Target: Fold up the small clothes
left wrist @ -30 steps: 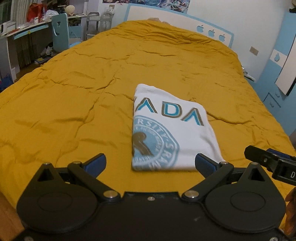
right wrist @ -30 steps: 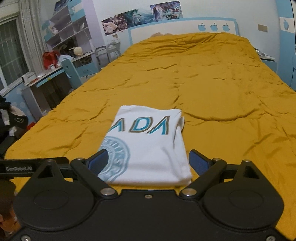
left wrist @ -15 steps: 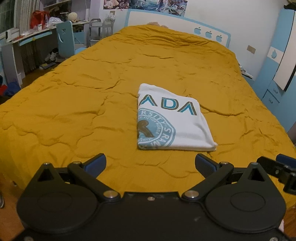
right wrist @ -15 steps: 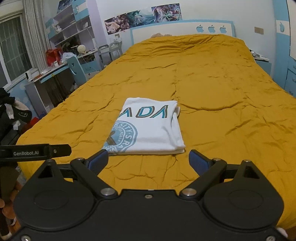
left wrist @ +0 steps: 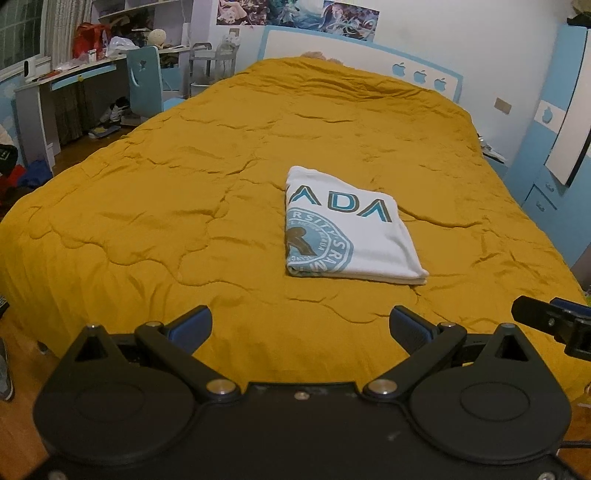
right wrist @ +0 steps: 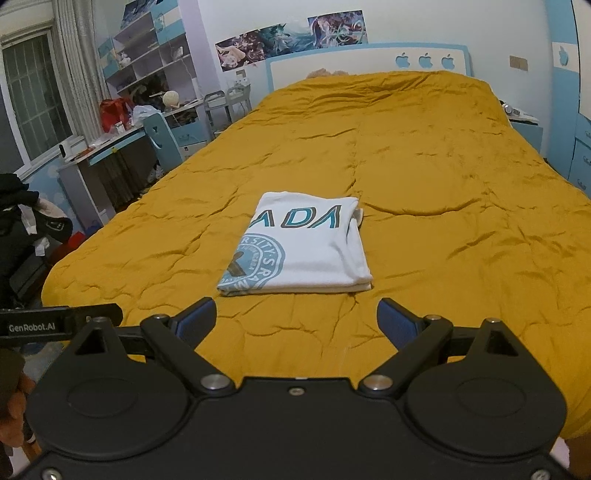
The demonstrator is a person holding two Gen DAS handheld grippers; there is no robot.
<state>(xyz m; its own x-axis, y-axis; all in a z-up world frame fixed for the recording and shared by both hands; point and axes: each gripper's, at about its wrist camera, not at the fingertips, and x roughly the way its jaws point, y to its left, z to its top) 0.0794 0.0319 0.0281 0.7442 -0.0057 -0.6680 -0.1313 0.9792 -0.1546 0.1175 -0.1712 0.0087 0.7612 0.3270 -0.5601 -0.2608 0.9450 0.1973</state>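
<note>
A white T-shirt lies folded into a neat rectangle on the mustard-yellow quilt that covers the bed, roughly midway across it and toward the near end. Its printed side faces up: the teal letters "ADA" run along the far part, and a round teal seal sits at the near left corner. The stacked layers show along the near edge and at the near right corner.

The left gripper hangs above the near edge of the bed with its blue-padded fingers spread wide, nothing between them, well clear of the shirt. The right gripper hangs beside it, a little closer to the shirt's near edge but not touching it, its fingers likewise spread and empty. Each one shows at the edge of the other's view as a black bar.

At the far end stands a white headboard with a blue border and three apple shapes. On the left side of the room a cluttered desk stands with a light blue chair beside it, under a set of shelves. Posters hang on the far wall.
</note>
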